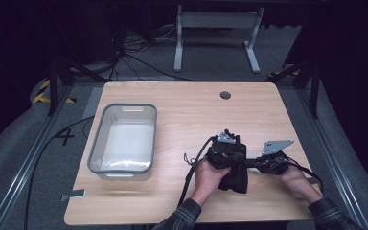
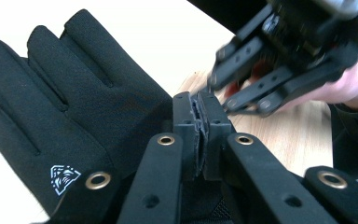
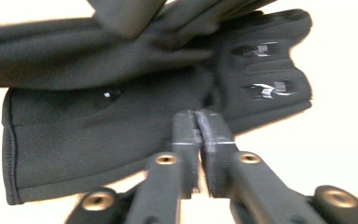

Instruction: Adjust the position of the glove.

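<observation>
A black glove point(image 1: 237, 179) lies on the wooden table point(image 1: 182, 105) at the front right. In the left gripper view the glove point(image 2: 74, 107) lies flat, fingers spread up and left, with a small white logo near the cuff. My left gripper point(image 2: 199, 105) is shut just over the glove's right edge, with nothing seen between its jaws. From the right, my right gripper point(image 2: 216, 81) reaches toward that same edge. In the right gripper view, my right gripper point(image 3: 196, 119) is shut, its tips at the lower edge of the glove point(image 3: 98, 135). In the high view my left gripper point(image 1: 231, 162) and right gripper point(image 1: 249, 162) nearly meet.
An empty grey plastic bin point(image 1: 96, 143) stands on the table's left half. A round cable hole point(image 1: 225, 95) sits near the far edge. A dark, blurred band of fabric point(image 3: 74, 60) crosses the top of the glove.
</observation>
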The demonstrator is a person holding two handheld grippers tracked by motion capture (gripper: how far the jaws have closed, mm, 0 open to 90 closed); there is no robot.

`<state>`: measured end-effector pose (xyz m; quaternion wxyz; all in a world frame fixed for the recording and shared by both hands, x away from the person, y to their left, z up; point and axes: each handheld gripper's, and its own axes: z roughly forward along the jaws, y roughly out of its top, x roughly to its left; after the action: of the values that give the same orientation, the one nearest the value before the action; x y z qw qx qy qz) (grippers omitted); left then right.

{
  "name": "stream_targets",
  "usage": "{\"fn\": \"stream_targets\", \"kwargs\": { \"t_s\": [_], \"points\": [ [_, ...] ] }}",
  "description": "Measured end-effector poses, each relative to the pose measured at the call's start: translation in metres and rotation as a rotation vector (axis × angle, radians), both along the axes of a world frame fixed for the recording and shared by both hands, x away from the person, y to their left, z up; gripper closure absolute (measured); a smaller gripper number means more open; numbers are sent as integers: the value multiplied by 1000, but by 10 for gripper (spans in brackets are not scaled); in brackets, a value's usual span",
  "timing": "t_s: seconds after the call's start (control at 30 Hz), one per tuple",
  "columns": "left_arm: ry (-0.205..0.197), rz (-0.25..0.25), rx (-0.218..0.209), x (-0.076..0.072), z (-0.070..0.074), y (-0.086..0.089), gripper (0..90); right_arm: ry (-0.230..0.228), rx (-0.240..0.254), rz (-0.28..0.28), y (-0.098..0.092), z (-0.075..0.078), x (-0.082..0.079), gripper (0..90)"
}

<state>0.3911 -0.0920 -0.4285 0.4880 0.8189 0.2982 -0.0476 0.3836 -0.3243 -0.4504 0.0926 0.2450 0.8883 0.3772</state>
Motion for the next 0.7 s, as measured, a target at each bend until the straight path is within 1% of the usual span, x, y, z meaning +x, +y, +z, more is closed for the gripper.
{"fn": "stream_targets", "kwargs": {
  "t_s": [0.03, 0.1, 0.17, 0.2, 0.23, 0.3, 0.33, 0.37, 0.4, 0.43, 0.5, 0.57, 0.6, 0.63, 0.7],
  "points": [
    [0, -2, -2, 0, -1, -1, 872, -4, 13, -23, -7, 3, 1, 817],
    [1, -7, -7, 1, -2, -3, 867, -15, 23, -55, -15, 4, 3, 777],
    [4, -16, -20, 1, -2, -6, 860, -19, 13, -77, -21, 6, 3, 731],
    [-3, -18, -20, 0, -2, -8, 831, -26, 16, -88, -24, 6, 4, 709],
    [-5, -25, -18, 0, -2, -9, 789, -28, 27, -99, -28, 7, 3, 677],
    [-14, -33, -18, 0, -1, -10, 784, -32, 13, -122, -32, 6, 4, 575],
    [-16, -38, -17, -1, -1, -11, 792, -31, 10, -136, -34, 5, 4, 544],
    [-15, -56, -6, -1, -2, -12, 819, -30, 7, -149, -37, 5, 4, 489],
    [-15, -56, -6, -1, -2, -12, 884, -30, 7, -149, -37, 5, 4, 489],
    [-11, -65, 2, -2, -3, -14, 884, -23, -5, -174, -42, 2, 5, 396],
    [-8, -79, 28, -3, -6, -18, 897, -24, -9, -189, -45, 0, 5, 345],
    [-6, -97, 55, -4, -10, -24, 898, -25, -17, -201, -46, -2, 5, 308],
    [-2, -98, 61, -5, -12, -25, 899, -26, -25, -200, -46, -4, 6, 285],
    [-2, -98, 61, -5, -12, -25, 899, -26, -25, -200, -46, -4, 6, 285],
    [6, -108, 85, -5, -16, -28, 899, -21, -35, -198, -45, -5, 6, 257]
  ]
}}
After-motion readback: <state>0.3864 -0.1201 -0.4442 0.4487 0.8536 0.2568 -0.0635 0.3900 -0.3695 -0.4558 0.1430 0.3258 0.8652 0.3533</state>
